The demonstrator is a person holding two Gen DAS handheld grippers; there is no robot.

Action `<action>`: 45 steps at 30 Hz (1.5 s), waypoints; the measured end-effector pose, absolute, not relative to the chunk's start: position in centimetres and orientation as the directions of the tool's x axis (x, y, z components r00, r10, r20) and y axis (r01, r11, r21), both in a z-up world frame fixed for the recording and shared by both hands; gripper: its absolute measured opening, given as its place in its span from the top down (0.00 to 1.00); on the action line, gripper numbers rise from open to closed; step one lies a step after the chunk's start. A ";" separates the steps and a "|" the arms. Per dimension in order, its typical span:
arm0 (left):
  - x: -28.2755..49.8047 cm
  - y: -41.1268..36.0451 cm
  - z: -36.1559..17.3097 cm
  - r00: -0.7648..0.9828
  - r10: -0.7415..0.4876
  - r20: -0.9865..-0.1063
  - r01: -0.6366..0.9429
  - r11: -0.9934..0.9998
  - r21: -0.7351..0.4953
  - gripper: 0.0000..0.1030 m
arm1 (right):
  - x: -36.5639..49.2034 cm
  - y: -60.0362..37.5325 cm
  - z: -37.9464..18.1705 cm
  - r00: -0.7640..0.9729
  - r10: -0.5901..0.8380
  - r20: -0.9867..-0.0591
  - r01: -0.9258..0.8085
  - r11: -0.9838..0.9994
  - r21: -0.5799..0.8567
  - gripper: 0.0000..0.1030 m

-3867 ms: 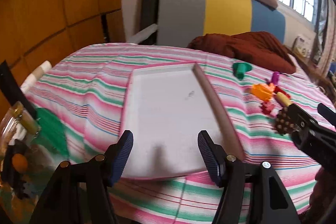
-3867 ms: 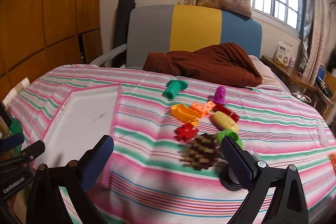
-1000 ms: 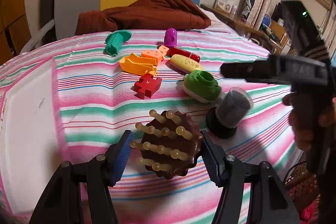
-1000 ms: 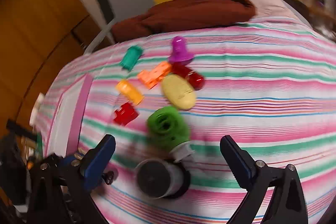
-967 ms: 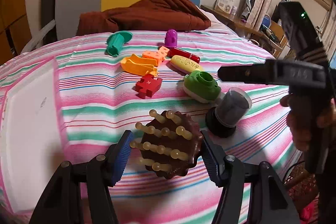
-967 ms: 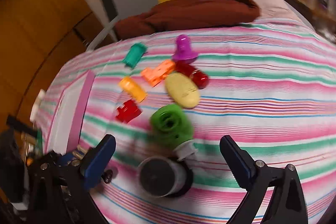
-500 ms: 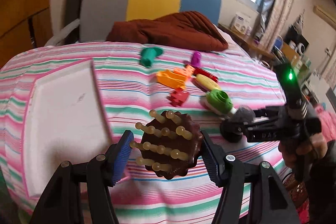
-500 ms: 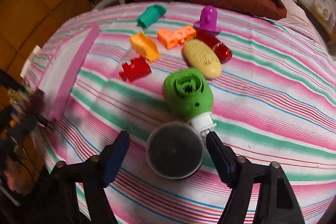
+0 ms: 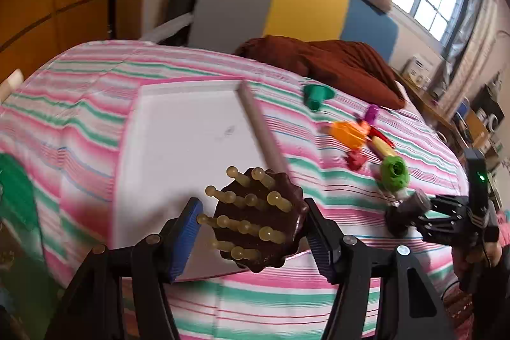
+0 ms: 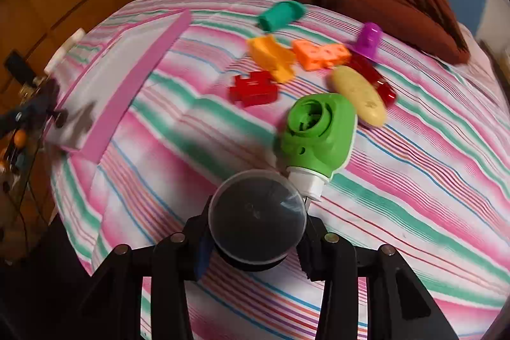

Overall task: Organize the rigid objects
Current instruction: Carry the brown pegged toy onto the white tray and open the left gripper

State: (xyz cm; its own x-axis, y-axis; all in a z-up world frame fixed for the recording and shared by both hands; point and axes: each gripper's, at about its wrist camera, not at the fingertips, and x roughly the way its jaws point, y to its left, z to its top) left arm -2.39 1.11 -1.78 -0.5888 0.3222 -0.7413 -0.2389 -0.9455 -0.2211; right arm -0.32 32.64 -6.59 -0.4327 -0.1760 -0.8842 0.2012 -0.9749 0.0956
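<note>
My left gripper (image 9: 251, 222) is shut on a brown massage brush (image 9: 255, 222) with yellowish pegs, held in the air over the near end of the white tray (image 9: 178, 142). My right gripper (image 10: 255, 244) points down at the striped bed. Its jaws are closing on a dark round jar (image 10: 256, 219) with a clear domed lid, and both pads sit against the jar's sides. In the left wrist view the same jar (image 9: 404, 212) shows at the far right. A green plastic device (image 10: 318, 133) lies touching the jar.
Beyond the jar lie a red puzzle piece (image 10: 253, 88), a yellow oval (image 10: 358, 94), an orange scoop (image 10: 271, 56), an orange block (image 10: 320, 53), a purple piece (image 10: 368, 40) and a teal piece (image 10: 280, 11). A brown blanket (image 9: 318, 59) lies at the back. The bed edge is close below both grippers.
My left gripper has carried the brush leftward from over the toys to over the tray. My right gripper's jaws have drawn in from wide apart onto the jar.
</note>
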 end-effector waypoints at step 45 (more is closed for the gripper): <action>-18.8 -3.6 -4.5 -0.595 0.124 -0.794 -0.049 -0.992 -0.119 0.32 | -0.9 31.9 -6.9 -0.501 -0.121 -0.857 0.179 -0.983 0.033 0.58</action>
